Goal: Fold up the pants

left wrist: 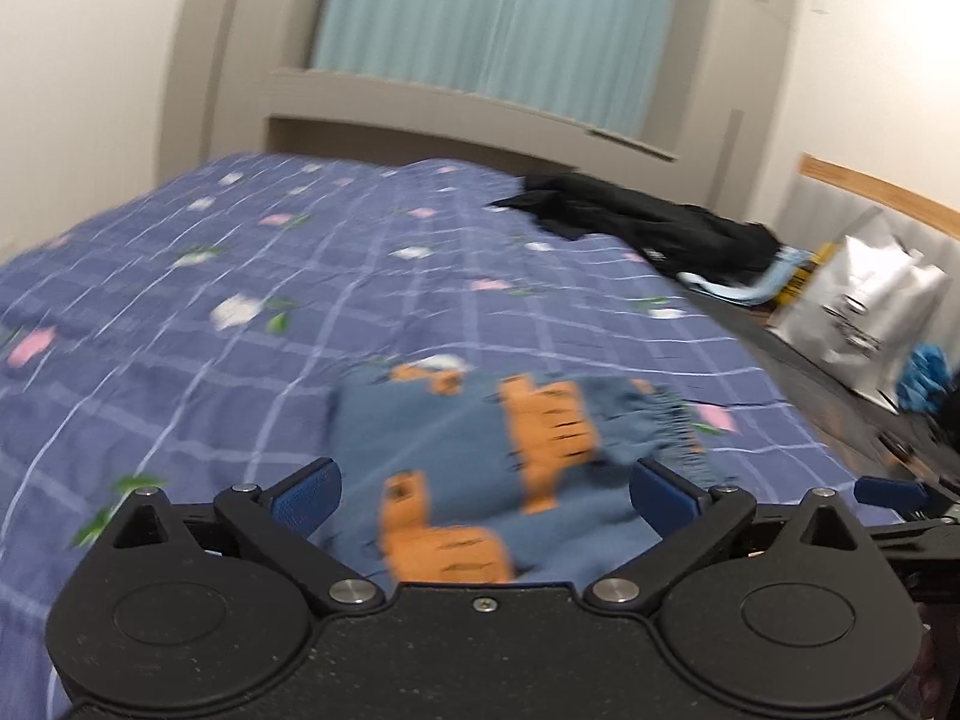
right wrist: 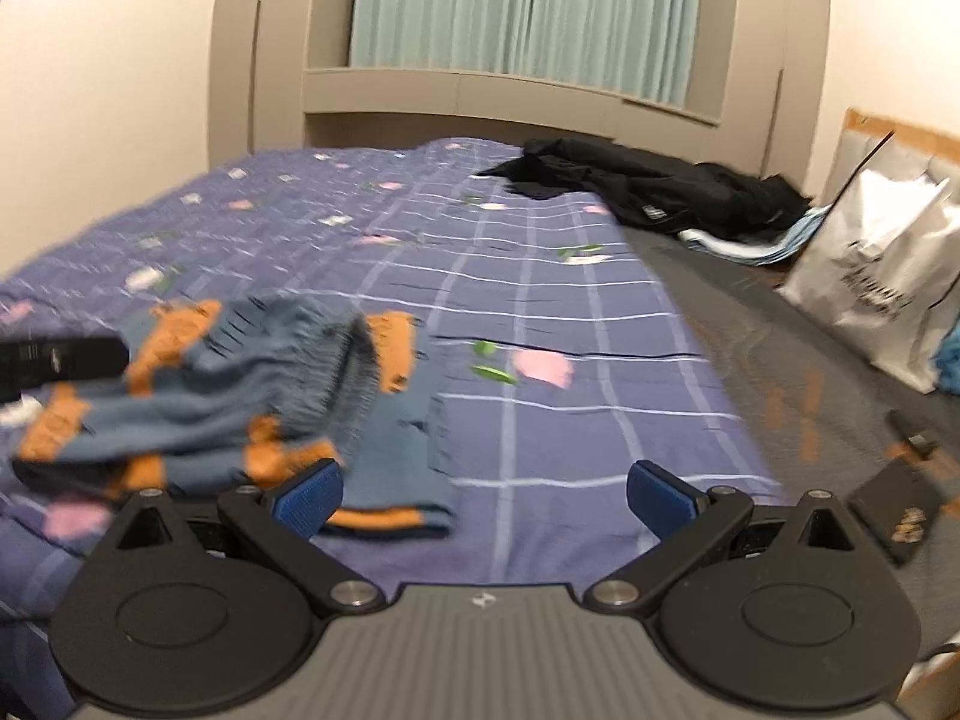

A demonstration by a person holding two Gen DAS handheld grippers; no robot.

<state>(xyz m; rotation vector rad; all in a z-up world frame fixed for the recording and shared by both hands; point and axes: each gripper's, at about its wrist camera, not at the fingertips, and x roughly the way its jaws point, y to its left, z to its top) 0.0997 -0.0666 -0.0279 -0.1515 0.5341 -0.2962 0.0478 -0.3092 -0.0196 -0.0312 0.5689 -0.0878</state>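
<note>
Between the spread blue pads of the left gripper (left wrist: 485, 498), which grasps nothing, the blue pants (left wrist: 480, 468) with orange cartoon patches lie bunched on the purple checked bedspread (left wrist: 180, 300). In the right wrist view the right gripper (right wrist: 485, 498) is likewise splayed and empty, the pants heaped at its 10 o'clock, one hem reaching its left pad (right wrist: 309, 501). Farther out at 2 o'clock a white shopping bag (right wrist: 882, 276) stands on the floor, its dark printing too blurred to read and its contents hidden, with black clothing (right wrist: 648, 186) at 1 o'clock.
</note>
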